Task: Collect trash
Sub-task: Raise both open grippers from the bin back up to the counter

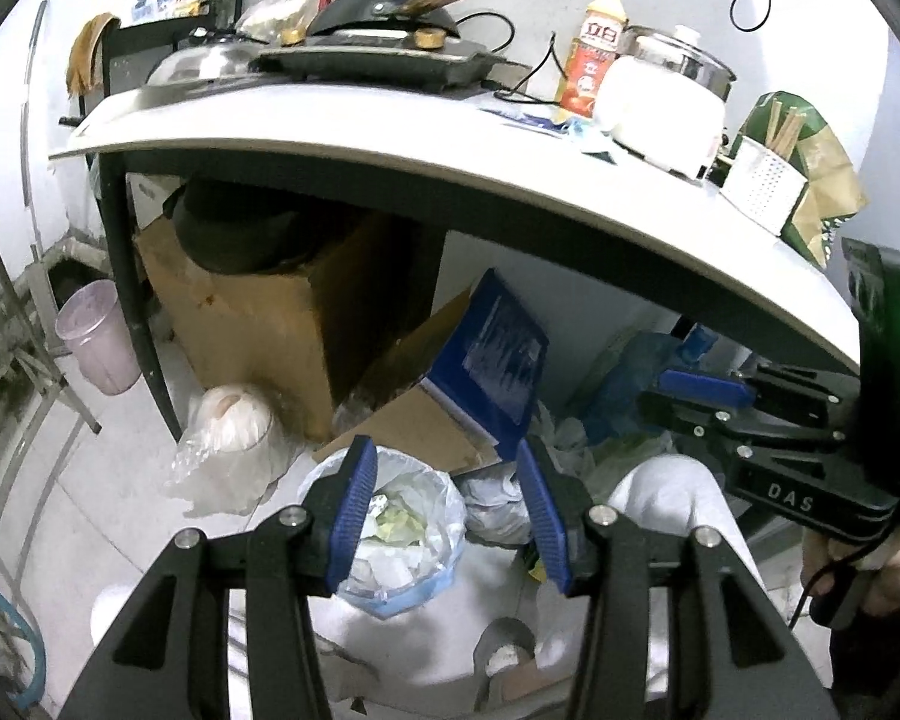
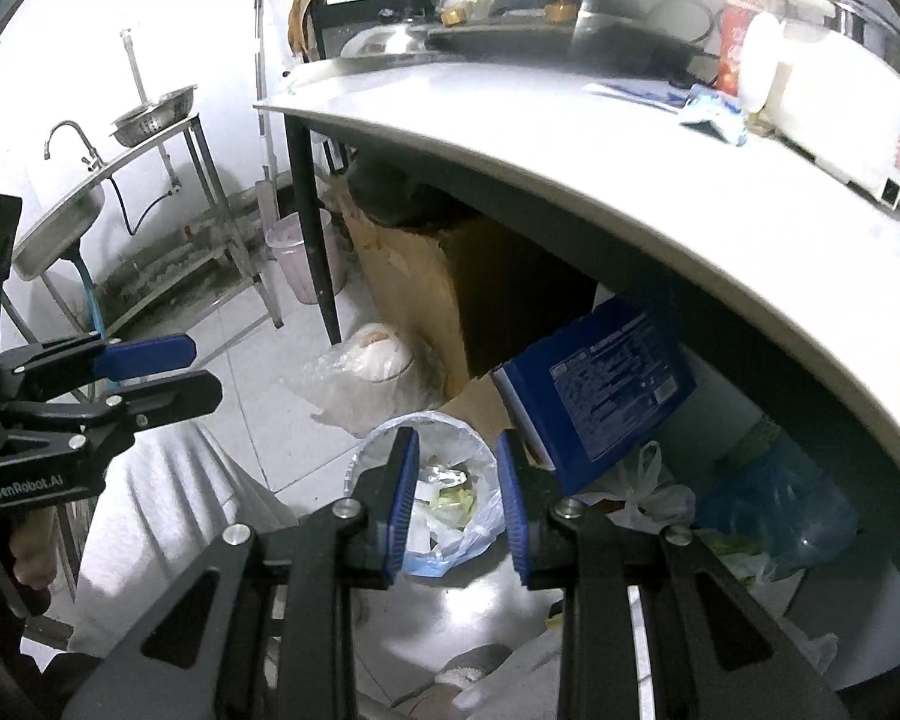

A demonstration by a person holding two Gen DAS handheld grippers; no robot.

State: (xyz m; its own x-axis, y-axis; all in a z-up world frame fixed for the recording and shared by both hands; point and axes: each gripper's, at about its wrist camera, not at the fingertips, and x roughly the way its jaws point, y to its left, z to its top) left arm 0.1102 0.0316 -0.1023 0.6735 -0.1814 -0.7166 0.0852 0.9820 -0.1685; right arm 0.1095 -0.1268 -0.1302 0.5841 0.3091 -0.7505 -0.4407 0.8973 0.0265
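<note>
A small trash bin (image 1: pixel 390 534) lined with a clear-blue plastic bag stands on the floor under the table, filled with crumpled paper and foil; it also shows in the right wrist view (image 2: pixel 444 498). My left gripper (image 1: pixel 447 516) is open and empty, held above the bin. My right gripper (image 2: pixel 457 504) is open and empty, also above the bin. The right gripper shows from the side in the left wrist view (image 1: pixel 690 399), and the left gripper in the right wrist view (image 2: pixel 192 369). A crumpled blue-white wrapper (image 2: pixel 714 114) lies on the tabletop.
The white table (image 1: pixel 390 138) carries a cooker, a pan, a bottle (image 1: pixel 591 54) and a rice cooker (image 1: pixel 660 102). Under it are cardboard boxes (image 1: pixel 258 312), a blue box (image 2: pixel 594 390), and plastic bags (image 1: pixel 228 444). A pink bin (image 1: pixel 99 336) and a sink (image 2: pixel 60 228) stand left.
</note>
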